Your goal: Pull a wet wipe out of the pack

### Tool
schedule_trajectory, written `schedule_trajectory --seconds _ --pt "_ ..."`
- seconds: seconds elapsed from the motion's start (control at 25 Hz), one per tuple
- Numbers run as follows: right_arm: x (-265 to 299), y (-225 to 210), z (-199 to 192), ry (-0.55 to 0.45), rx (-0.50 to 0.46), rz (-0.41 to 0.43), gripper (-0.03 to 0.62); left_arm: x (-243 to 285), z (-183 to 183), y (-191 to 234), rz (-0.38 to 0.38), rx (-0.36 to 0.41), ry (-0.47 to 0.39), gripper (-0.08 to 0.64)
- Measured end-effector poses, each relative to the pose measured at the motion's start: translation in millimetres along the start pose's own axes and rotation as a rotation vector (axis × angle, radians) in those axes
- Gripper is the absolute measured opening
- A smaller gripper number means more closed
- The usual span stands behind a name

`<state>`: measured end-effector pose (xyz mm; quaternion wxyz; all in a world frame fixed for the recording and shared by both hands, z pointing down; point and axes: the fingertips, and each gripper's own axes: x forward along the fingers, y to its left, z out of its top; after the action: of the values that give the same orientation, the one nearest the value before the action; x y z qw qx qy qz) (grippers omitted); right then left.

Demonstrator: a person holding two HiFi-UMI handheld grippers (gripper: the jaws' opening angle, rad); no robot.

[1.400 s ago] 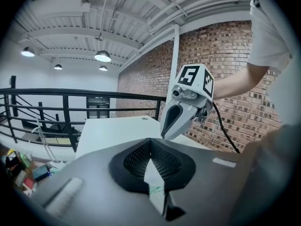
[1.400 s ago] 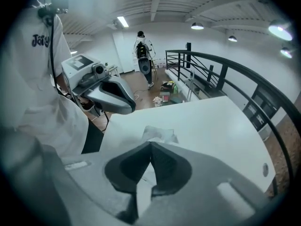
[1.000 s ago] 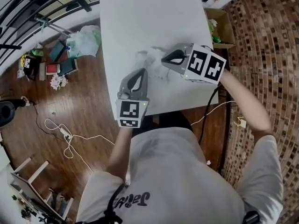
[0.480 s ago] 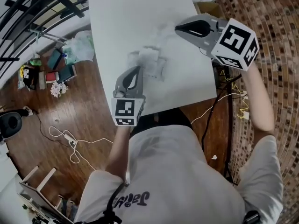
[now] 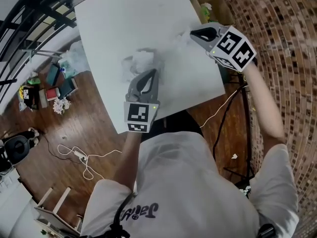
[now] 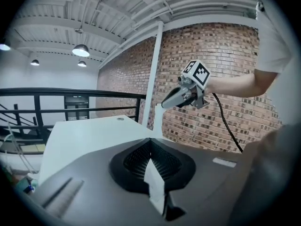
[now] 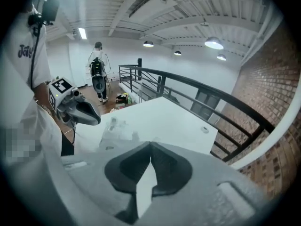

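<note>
The wet wipe pack [image 5: 140, 61] is a crumpled, pale packet on the white table [image 5: 114, 24]. My left gripper [image 5: 150, 73] lies just at its near side, jaws shut tip to tip [image 6: 150, 140]; the packet itself is hidden below them in the left gripper view. My right gripper [image 5: 192, 33] hovers at the table's right edge, away from the packet, and is shut. A soft white wet wipe [image 5: 179, 42] trails from its tips toward the packet. In the right gripper view the packet [image 7: 117, 128] lies beyond the shut jaws [image 7: 150, 144], beside the left gripper [image 7: 96, 119].
A cardboard box [image 5: 208, 4] stands off the table's far right corner. Bags and small clutter [image 5: 59, 78] lie on the wooden floor at left, with a white cable [image 5: 79, 155] nearer. A black railing [image 7: 188, 86] runs behind the table. A person [image 7: 98, 72] stands far off.
My right gripper has swung away from the packet to the table's right edge, drawing the white wipe out with it. The left gripper has stayed by the packet's near side.
</note>
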<state>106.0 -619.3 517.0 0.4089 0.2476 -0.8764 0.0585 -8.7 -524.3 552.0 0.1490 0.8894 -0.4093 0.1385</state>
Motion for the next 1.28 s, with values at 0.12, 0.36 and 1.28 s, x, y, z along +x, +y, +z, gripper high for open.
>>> schedule_trajectory --seconds 0.12,0.36,1.28 --pt "19.5 4.1 -44.1 0.062 0.068 -0.002 -0.005 9.3 -0.2 -3.7 -0.013 0.003 0.01 0.015" --pt "59.4 5.6 -115.2 0.139 0.158 -0.041 -0.005 19.9 -9.0 -18.8 -0.05 0.038 0.051 0.015" --pt "-64.5 90.3 -38.9 -0.117 0.182 -0.278 0.018 -107.9 74.6 -22.9 0.017 0.136 -0.201 0.015"
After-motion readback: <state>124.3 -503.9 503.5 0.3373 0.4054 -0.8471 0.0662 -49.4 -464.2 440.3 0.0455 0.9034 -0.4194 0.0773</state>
